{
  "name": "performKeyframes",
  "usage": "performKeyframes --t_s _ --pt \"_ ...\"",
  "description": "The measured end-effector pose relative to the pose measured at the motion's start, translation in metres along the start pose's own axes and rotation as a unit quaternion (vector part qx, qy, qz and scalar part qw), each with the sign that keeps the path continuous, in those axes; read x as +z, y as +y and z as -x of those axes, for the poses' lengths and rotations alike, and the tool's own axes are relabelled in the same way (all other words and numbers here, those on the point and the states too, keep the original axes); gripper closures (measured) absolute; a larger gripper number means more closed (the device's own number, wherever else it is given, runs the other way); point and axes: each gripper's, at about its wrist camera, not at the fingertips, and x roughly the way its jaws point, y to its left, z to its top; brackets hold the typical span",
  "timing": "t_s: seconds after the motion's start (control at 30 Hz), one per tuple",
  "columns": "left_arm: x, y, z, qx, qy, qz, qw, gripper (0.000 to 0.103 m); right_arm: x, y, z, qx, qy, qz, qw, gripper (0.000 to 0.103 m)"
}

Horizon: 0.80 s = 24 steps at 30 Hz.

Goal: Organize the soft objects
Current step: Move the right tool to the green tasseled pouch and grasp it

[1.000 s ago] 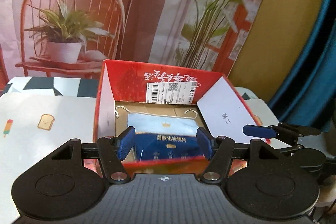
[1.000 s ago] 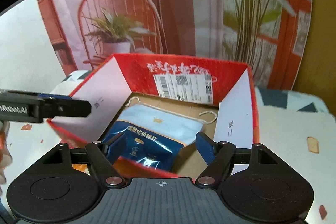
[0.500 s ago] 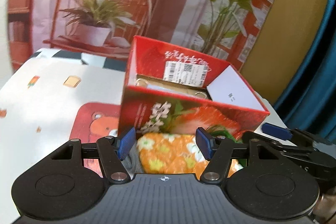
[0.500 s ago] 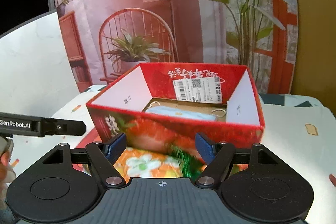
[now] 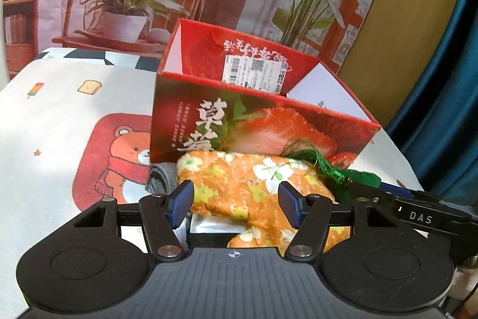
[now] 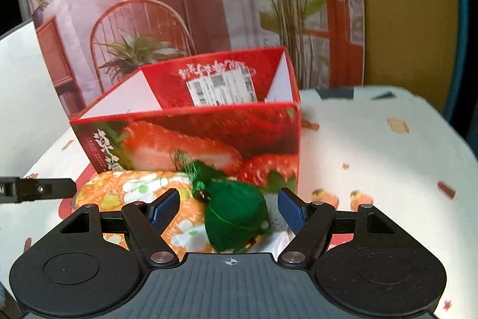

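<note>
The left tool point(image 5: 236, 201) hangs with its blue pads spread wide and nothing between them touching; the orange floral pouch point(image 5: 254, 184) lies just beyond and partly under its frame, so the pouch's near end is cut off from sight. The right tool point(image 6: 228, 205) is likewise spread apart, its pads flanking but not pressing the green tasselled sachet point(image 6: 236, 214), whose lower edge disappears behind the tool body. In the right wrist view the sachet rests against the pouch point(image 6: 134, 190); in the left wrist view only its green fringe point(image 5: 328, 169) shows clearly. A grey fabric piece point(image 5: 161, 178) peeks out left of the pouch, mostly covered, and something white beneath the pouch cannot be made out. Behind them stands the red strawberry box point(image 5: 269, 133), open-topped, its near wall hiding whatever lies inside. All sit on the worktop point(image 5: 59, 109), on a cloth with a bear print point(image 5: 119, 157) partly covered by the box.
</note>
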Motion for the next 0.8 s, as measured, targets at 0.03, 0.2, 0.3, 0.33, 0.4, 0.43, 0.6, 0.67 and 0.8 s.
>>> performKeyframes --t_s 0.03,0.2,0.3,0.33,0.4,0.43,0.6,0.67,0.8 --pt "-0.001 0.0 -0.001 -0.001 0.002 0.0 1.0 0.039 -0.002 -0.001 -0.002 0.003 0.004 -0.005 1.0 0.033" --pt "-0.001 0.002 -0.004 -0.003 0.006 0.005 1.0 0.041 -0.006 -0.001 -0.008 0.014 0.013 -0.008 1.0 0.039" --pt "-0.001 0.003 -0.006 -0.007 0.009 0.007 0.9999 0.041 -0.004 0.003 -0.008 0.018 0.011 -0.001 1.0 0.041" --pt "-0.001 0.002 -0.007 -0.008 0.011 0.008 0.9999 0.041 -0.004 0.004 -0.007 0.019 0.01 0.001 1.0 0.042" --pt "-0.002 0.003 -0.009 -0.01 0.014 0.011 0.9998 0.041 -0.002 0.008 -0.006 0.023 0.009 0.009 1.0 0.044" --pt "-0.002 0.004 -0.011 -0.011 0.017 0.013 0.9997 0.041 -0.001 0.009 -0.006 0.026 0.008 0.012 1.0 0.046" --pt "-0.003 0.006 -0.015 -0.014 0.024 0.023 0.9994 0.042 0.002 0.02 -0.007 0.043 0.001 0.036 0.998 0.045" --pt "-0.001 0.005 -0.017 -0.015 0.026 0.022 0.9993 0.043 0.002 0.024 -0.011 0.032 0.003 0.051 0.998 0.045" --pt "0.011 -0.002 -0.02 -0.027 0.021 0.009 0.9994 0.044 -0.002 0.017 -0.017 0.014 0.015 0.051 0.998 0.045"
